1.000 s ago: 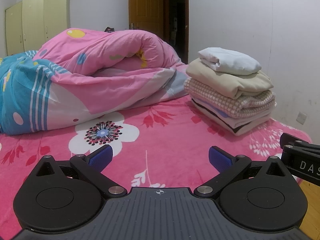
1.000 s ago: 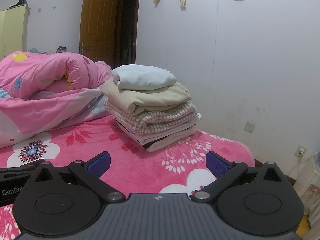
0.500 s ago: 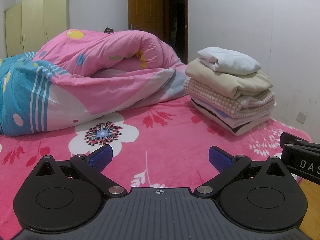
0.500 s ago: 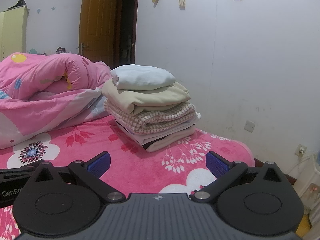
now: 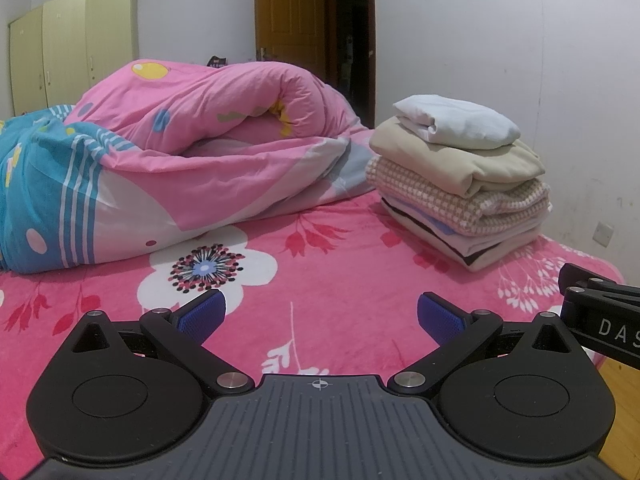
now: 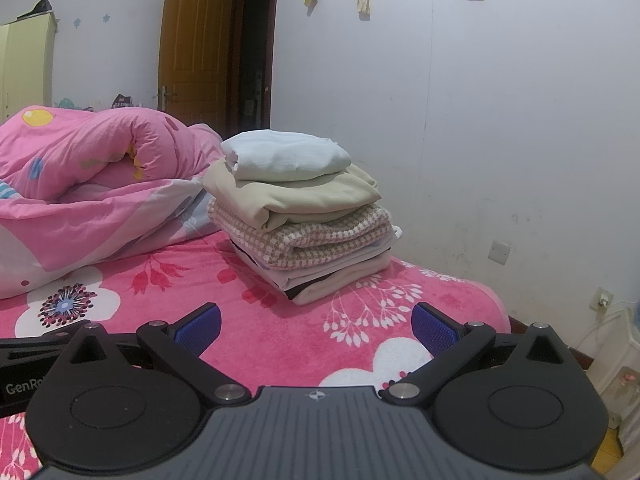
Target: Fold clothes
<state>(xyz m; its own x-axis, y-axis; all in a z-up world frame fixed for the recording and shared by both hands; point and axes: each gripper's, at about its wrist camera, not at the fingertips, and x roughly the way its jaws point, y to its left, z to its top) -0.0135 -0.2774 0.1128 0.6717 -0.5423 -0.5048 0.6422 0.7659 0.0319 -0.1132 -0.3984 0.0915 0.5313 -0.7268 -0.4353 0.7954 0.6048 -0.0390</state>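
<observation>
Left gripper (image 5: 319, 316): jaws standing apart, gripping nothing.
Right gripper (image 6: 316, 322): likewise.
Folded stack (image 6: 304, 216): sitting far right, clearing workspace.

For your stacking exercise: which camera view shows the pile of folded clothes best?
The right wrist view: the pile of folded clothes sits near centre, every layer visible. The left wrist view shows the same pile whole but off to the right.
</observation>
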